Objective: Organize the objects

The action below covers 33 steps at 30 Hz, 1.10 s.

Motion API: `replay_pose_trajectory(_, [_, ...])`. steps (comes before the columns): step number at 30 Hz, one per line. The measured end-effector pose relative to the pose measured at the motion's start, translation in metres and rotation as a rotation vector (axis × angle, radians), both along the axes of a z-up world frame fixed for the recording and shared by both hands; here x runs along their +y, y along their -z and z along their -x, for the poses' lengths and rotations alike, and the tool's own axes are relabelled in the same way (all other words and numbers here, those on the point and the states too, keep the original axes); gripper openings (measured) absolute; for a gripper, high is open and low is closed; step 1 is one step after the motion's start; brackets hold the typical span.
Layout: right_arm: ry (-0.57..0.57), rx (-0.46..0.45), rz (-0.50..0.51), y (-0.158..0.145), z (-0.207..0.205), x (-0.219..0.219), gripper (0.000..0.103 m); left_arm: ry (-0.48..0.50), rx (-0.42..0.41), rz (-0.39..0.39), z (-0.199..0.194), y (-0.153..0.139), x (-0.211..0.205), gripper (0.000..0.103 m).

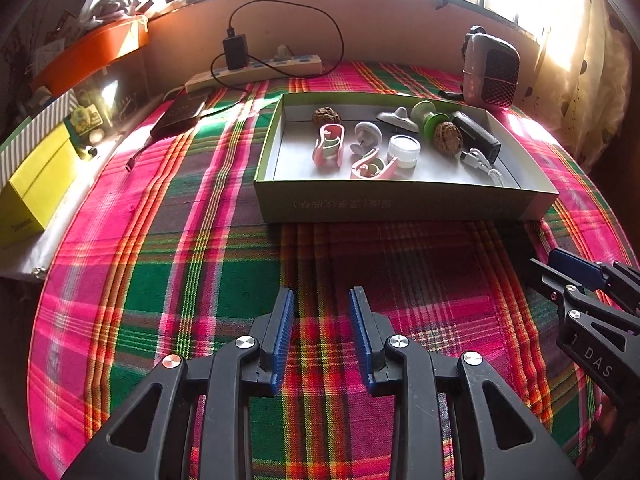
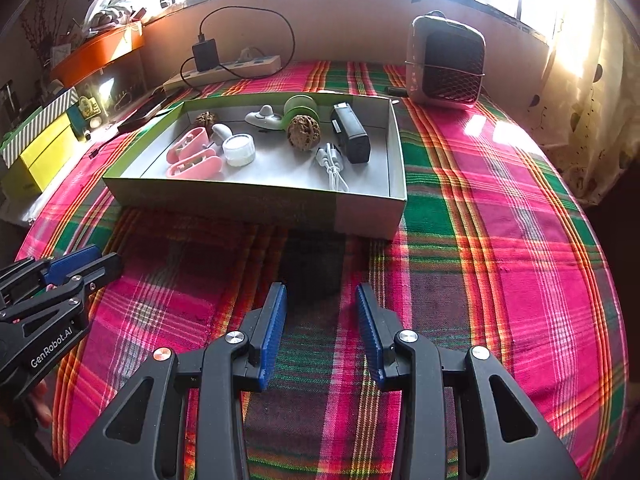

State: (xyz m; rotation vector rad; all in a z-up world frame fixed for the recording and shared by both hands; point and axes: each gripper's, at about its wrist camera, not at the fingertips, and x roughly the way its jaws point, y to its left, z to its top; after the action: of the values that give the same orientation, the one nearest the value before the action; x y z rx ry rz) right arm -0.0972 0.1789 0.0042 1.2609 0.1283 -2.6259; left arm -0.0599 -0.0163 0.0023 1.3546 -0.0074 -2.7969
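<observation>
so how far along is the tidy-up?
Looks nearly done: the pink clips, walnuts, white jar, black charger and cable all sit inside the box. Nothing in hand: left gripper and right gripper are open, empty. No loose small items visible on the cloth.

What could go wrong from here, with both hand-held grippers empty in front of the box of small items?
1. The items in the box lie crowded: the clear jar touches a pink clip, so a grasp may knock neighbours.
2. The white cable lies against the black device; lifting either could drag the other.
3. The left hand-held gripper and right hand-held gripper, both open, sit close together and might collide when reaching.
</observation>
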Motion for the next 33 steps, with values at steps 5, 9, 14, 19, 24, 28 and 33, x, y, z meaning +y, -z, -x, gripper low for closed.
replay_pose_trajectory(5, [0.025, -0.002, -0.003, 0.0001, 0.0014, 0.0043, 0.037, -0.001, 0.006, -0.004, 0.0, 0.0007, -0.0006, 0.027])
replay_pose_trajectory(9, [0.041, 0.0, -0.028, 0.0004, 0.0021, 0.0048, 0.044, -0.008, 0.019, -0.012, 0.0003, 0.0009, -0.0006, 0.027])
replay_pose_trajectory(14, [0.054, -0.004, -0.026, 0.001, 0.0034, 0.0091, 0.05, -0.01, 0.019, -0.008, 0.0009, 0.0008, -0.001, 0.027])
replay_pose_trajectory(19, [0.057, -0.005, -0.028, 0.001, 0.0042, 0.009, 0.051, -0.01, 0.019, 0.0, 0.001, 0.0014, 0.0002, 0.027])
replay_pose_trajectory(24, [0.053, -0.006, -0.029, 0.0011, 0.0042, 0.0079, 0.054, -0.018, 0.019, -0.009, 0.0008, 0.0017, 0.0003, 0.027])
replay_pose_trajectory(28, [0.052, -0.006, -0.033, 0.0011, 0.0038, 0.0072, 0.055, -0.02, 0.019, -0.008, 0.0009, 0.0016, 0.0003, 0.027])
replay_pose_trajectory(33, [0.051, -0.006, -0.034, 0.0009, 0.0039, 0.0074, 0.056, -0.028, 0.02, -0.007, 0.0008, 0.0017, 0.0008, 0.028])
